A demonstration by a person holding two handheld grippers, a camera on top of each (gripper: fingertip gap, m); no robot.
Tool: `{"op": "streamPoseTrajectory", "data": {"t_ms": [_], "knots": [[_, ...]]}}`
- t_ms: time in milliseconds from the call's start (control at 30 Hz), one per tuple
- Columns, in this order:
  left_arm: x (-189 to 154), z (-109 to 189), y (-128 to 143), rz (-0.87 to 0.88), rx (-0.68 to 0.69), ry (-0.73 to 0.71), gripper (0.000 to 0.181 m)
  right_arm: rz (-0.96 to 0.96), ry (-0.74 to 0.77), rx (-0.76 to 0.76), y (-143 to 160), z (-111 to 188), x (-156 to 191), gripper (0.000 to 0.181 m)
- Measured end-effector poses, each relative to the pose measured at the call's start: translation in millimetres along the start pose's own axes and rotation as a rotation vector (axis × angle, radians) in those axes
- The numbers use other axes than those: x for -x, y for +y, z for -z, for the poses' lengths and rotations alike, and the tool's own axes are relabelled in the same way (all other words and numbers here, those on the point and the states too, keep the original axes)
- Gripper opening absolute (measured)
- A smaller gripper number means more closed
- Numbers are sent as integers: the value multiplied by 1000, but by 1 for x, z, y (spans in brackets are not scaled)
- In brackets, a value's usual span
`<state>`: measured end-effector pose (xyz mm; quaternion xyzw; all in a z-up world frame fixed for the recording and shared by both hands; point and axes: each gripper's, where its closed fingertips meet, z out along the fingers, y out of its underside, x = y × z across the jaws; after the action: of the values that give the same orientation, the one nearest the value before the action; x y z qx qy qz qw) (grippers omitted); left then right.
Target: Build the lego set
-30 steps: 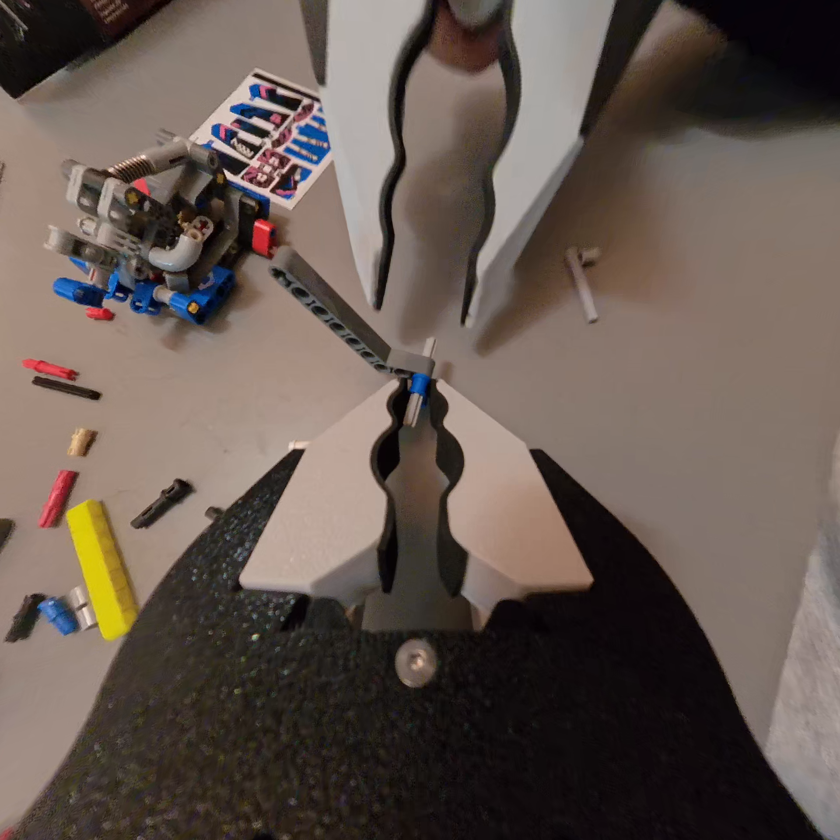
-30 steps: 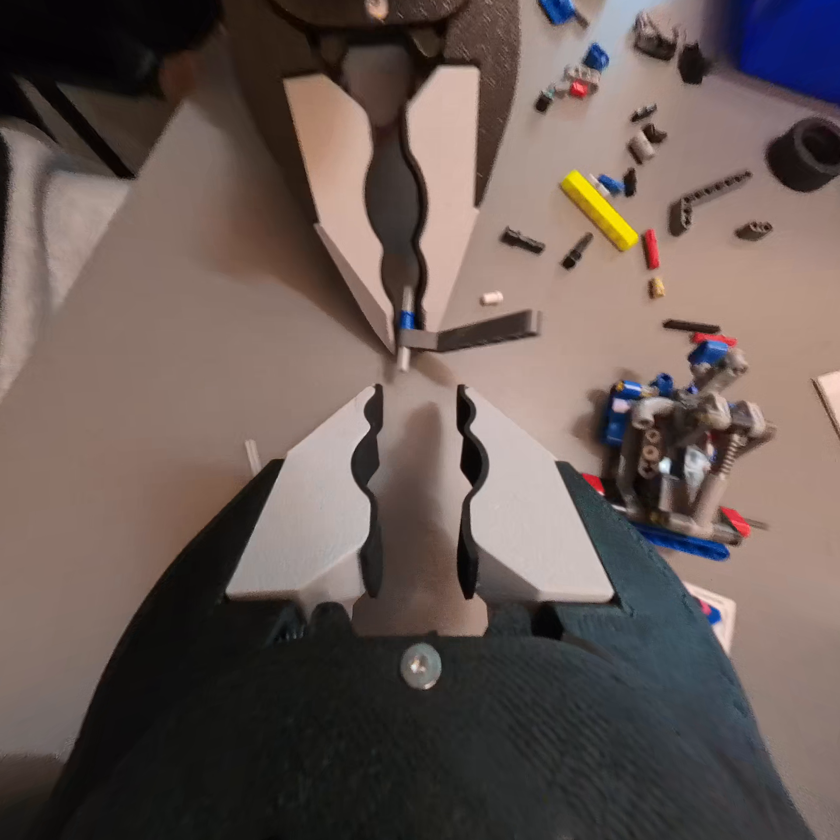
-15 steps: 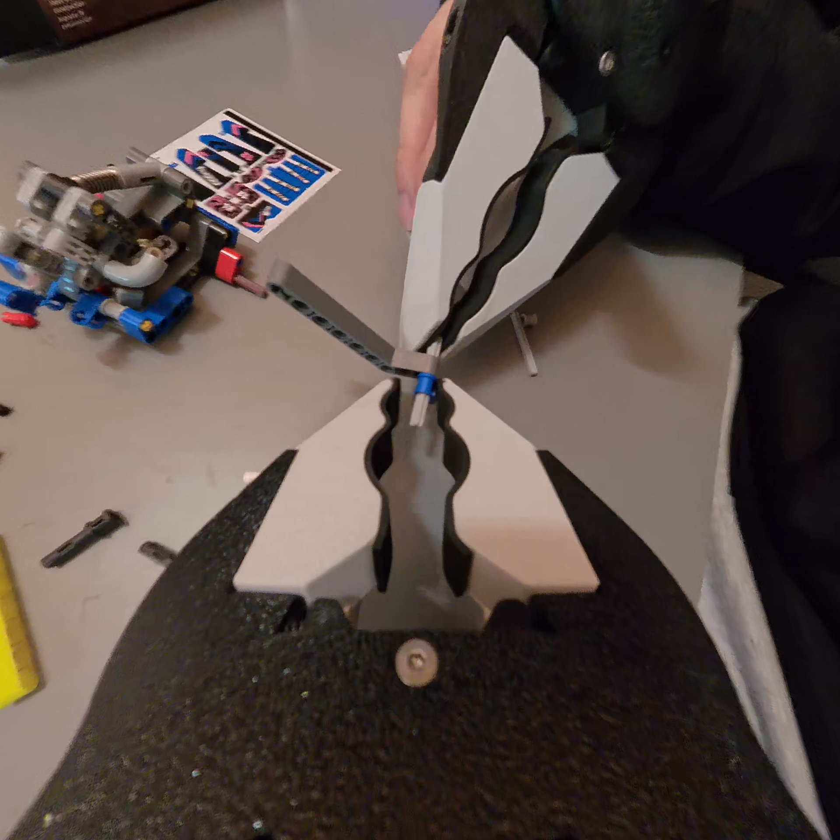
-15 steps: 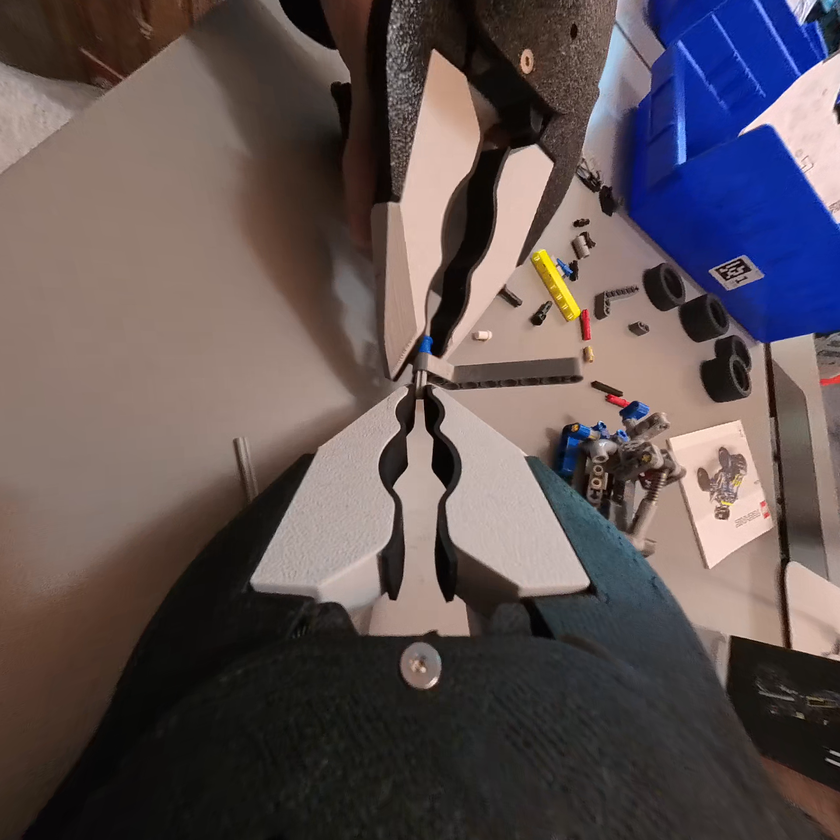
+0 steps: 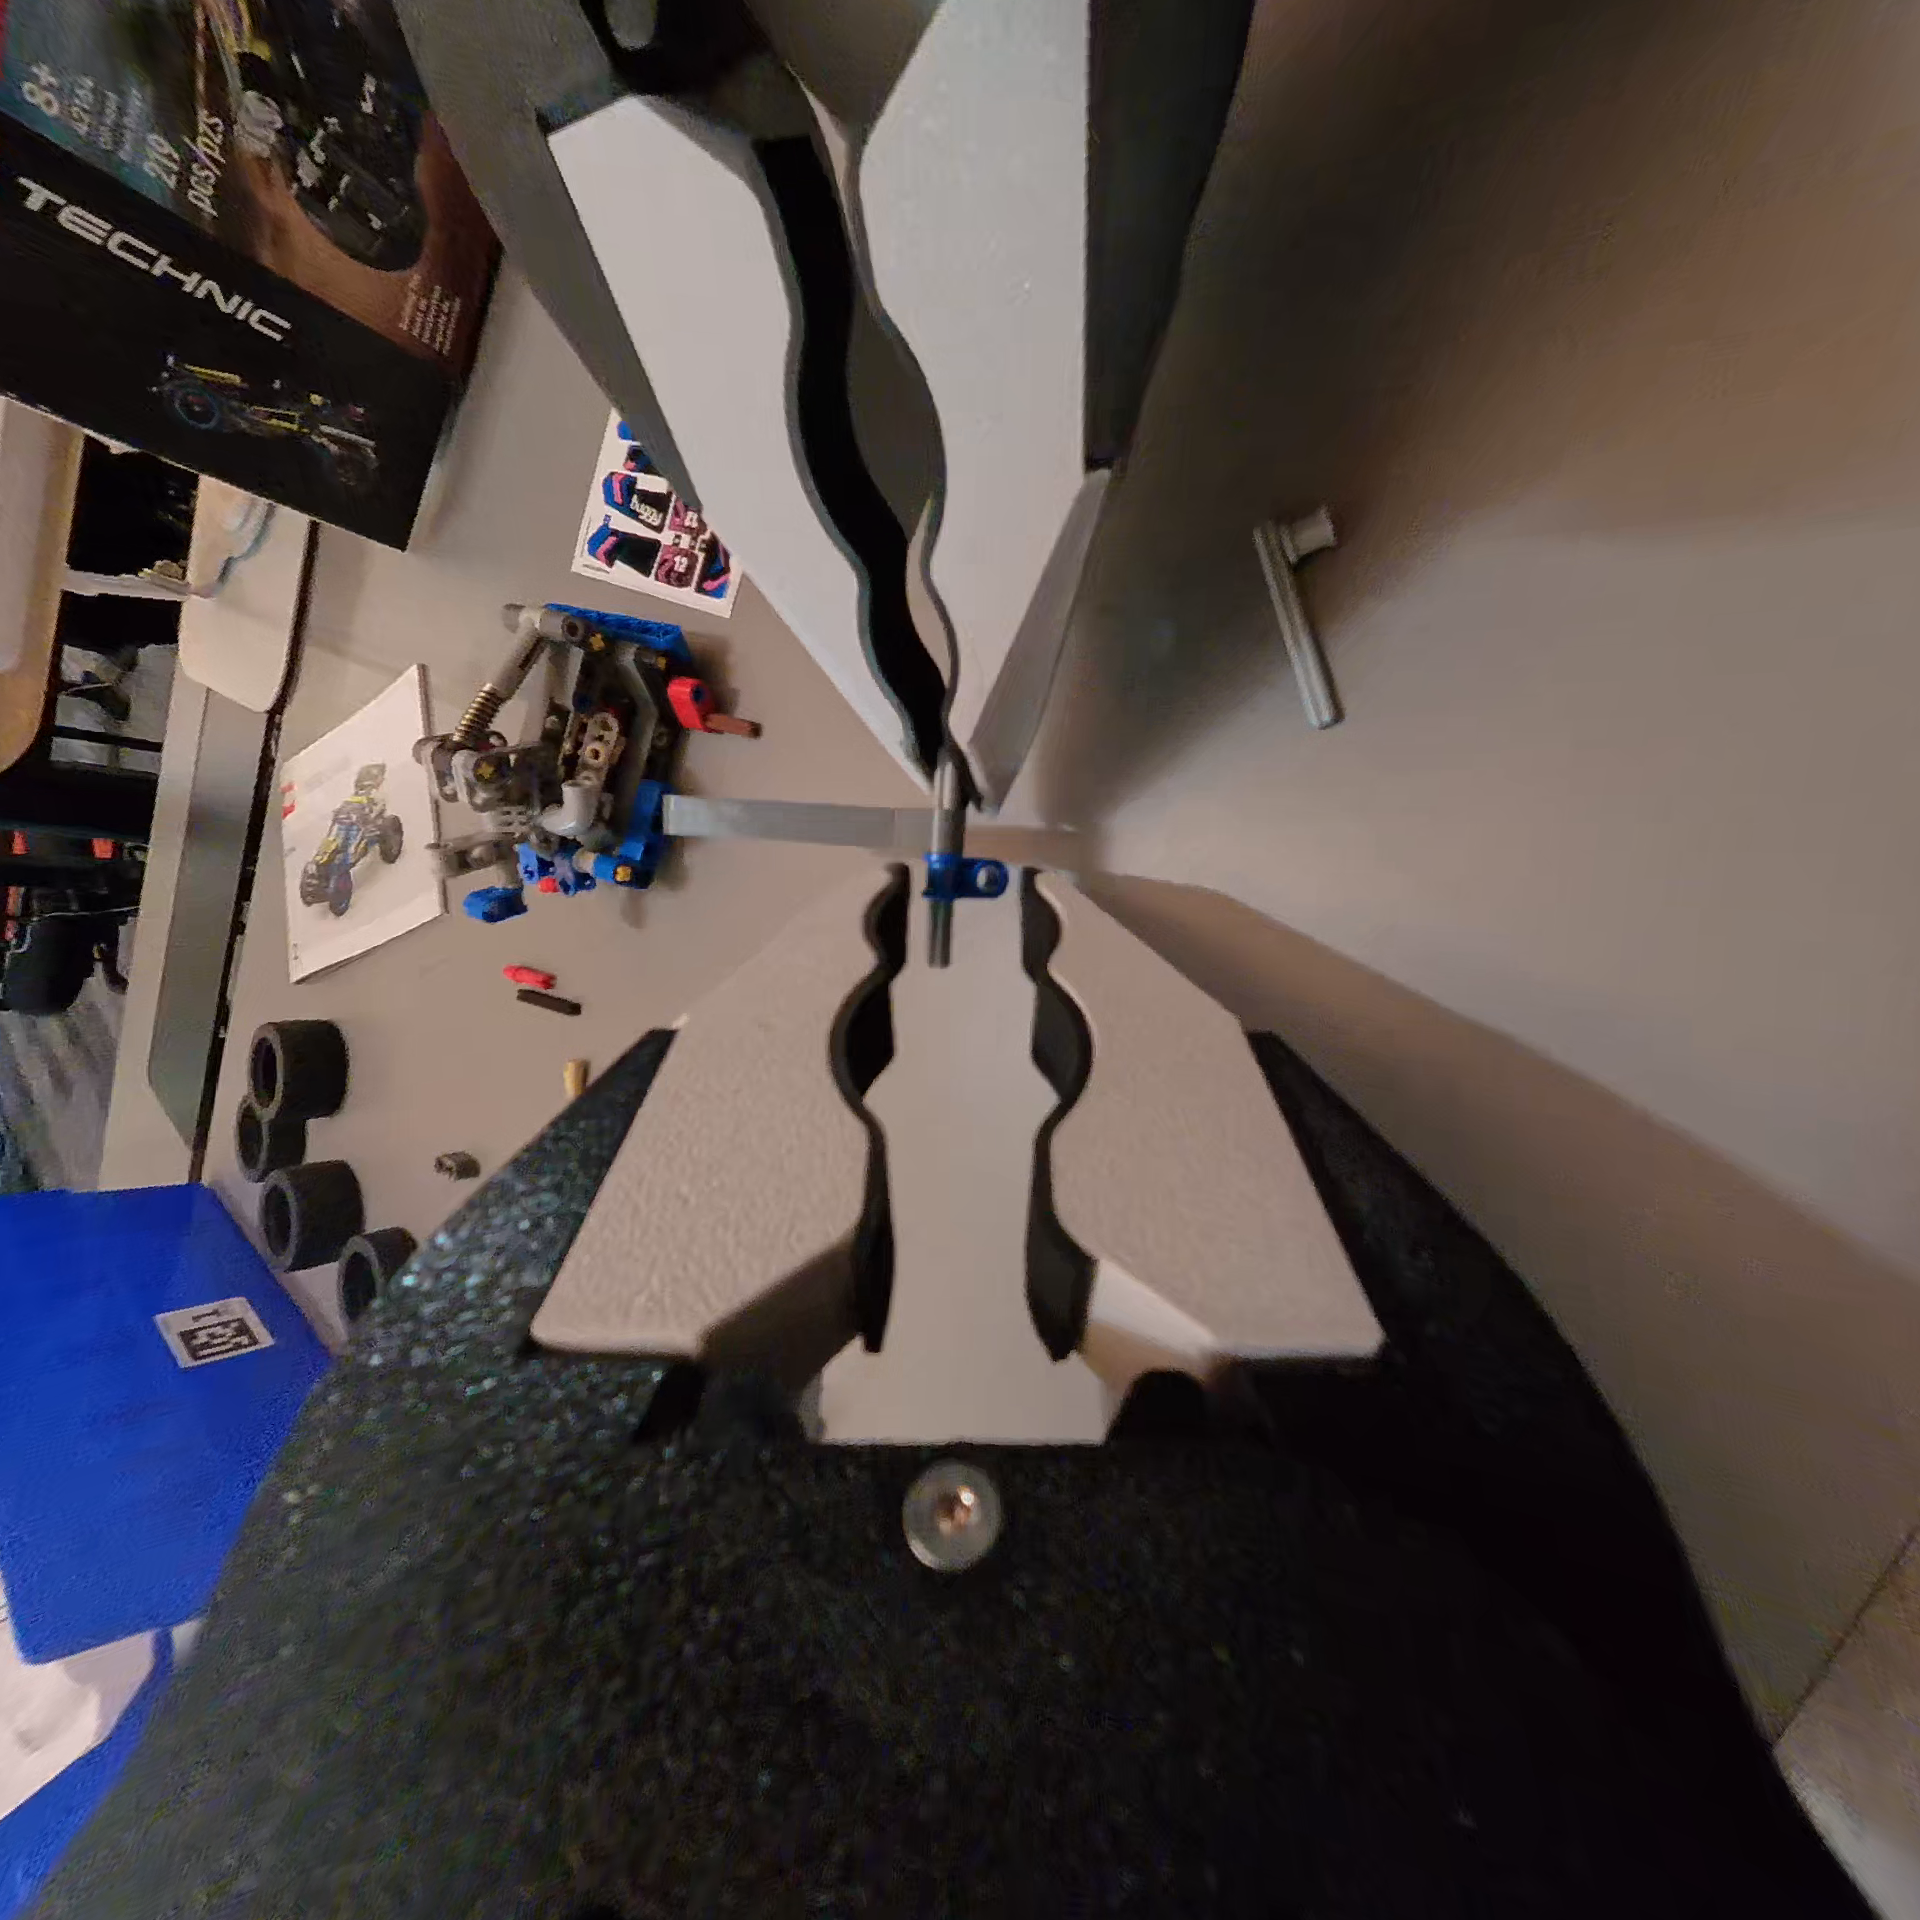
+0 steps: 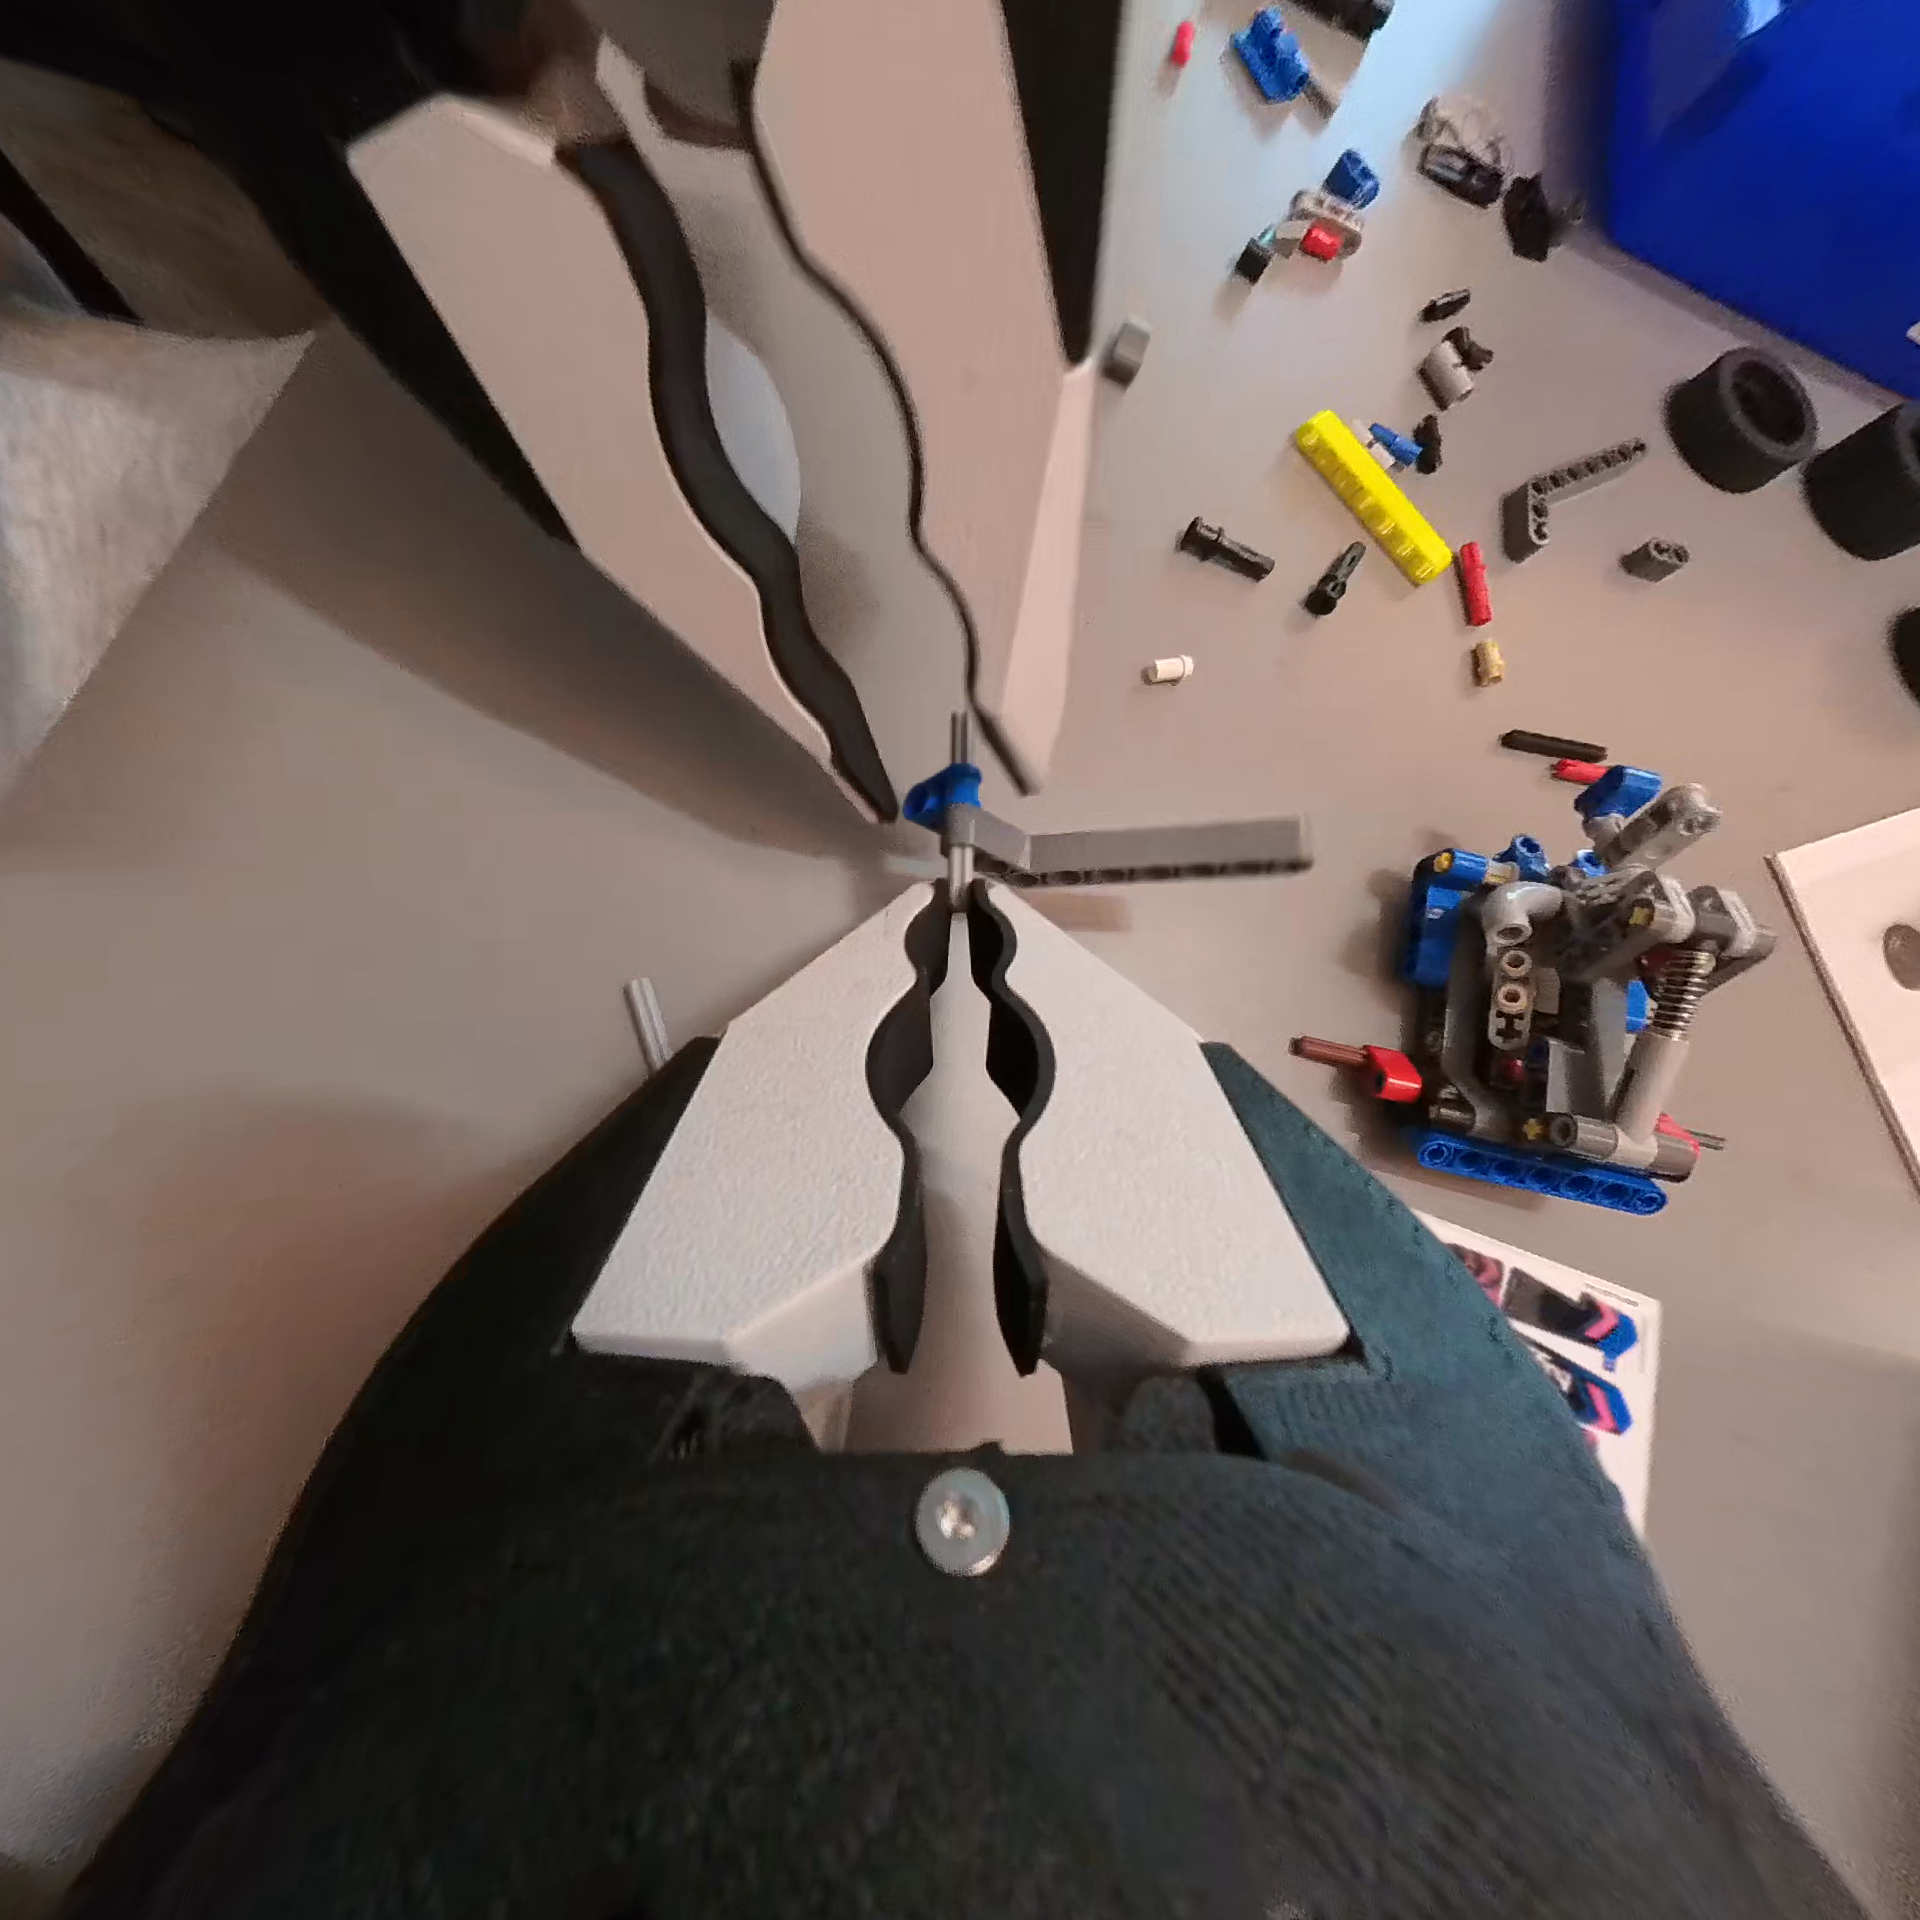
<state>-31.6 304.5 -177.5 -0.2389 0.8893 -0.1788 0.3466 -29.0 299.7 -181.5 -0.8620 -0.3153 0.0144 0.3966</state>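
A thin grey axle [image 5: 940,935] carries a long grey beam [image 5: 779,821] and a small blue connector [image 5: 961,878]. My right gripper [image 6: 961,899] is shut on the near end of the axle [image 6: 958,852] and holds the beam [image 6: 1164,842] level above the table. In the left wrist view it comes in from the top [image 5: 945,769]. My left gripper [image 5: 958,883] is open, its tips on either side of the blue connector [image 6: 940,800] without pinching it. It shows opposite in the right wrist view [image 6: 954,798].
A partly built grey and blue model [image 6: 1558,1039] sits to the right, next to a sticker sheet [image 6: 1558,1340]. Loose pins and a yellow beam [image 6: 1371,499] lie beyond. Black tyres [image 5: 301,1070], a blue bin [image 5: 114,1403], the set's box [image 5: 208,260], a booklet [image 5: 353,831] and a loose axle [image 5: 1299,623] lie around. The tips of both grippers are at nearly the same place.
The right gripper closed in and shut on the free end of the axle. The left gripper, shut on the axle before, has opened. The beam has swung level.
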Motion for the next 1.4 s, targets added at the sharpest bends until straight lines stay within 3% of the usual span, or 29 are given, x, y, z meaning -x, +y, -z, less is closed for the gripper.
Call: {"op": "streamPoseTrajectory", "data": {"t_ms": [167,233,367,567,700,800,867,967,1033,1100,1167,1233,1333,1400], "knots": [[-7,-2,-3,82,-53,55,13,-40,-24,-57,0,2,5,1],[-10,-1,-6,162,-106,122,13,25,19,-73,0,3,4,2],[-15,10,-17,319,-263,309,13,201,99,-148,-1,8,6,23],[-23,25,-28,383,-394,468,9,248,125,-262,-14,15,13,20],[-19,31,-35,447,-466,515,6,320,270,-276,-23,19,1,24],[-15,37,-42,529,-544,566,6,351,341,-258,-21,21,-6,3],[-12,43,-48,622,-613,633,5,351,384,-303,-28,27,-10,0],[-8,52,-56,752,-716,744,5,354,474,-371,-40,39,-18,16],[-9,58,-58,809,-758,827,5,370,442,-396,-43,39,-11,9],[-7,60,-58,874,-779,882,5,373,447,-405,-44,40,-12,14],[0,62,-58,931,-820,912,5,432,406,-397,-45,41,-3,34],[4,62,-56,947,-832,913,4,455,395,-399,-47,42,1,31],[-6,69,-62,922,-835,1024,4,386,389,-391,-48,37,-1,33],[-11,69,-66,910,-834,1059,4,403,381,-394,-50,35,3,18]]}}
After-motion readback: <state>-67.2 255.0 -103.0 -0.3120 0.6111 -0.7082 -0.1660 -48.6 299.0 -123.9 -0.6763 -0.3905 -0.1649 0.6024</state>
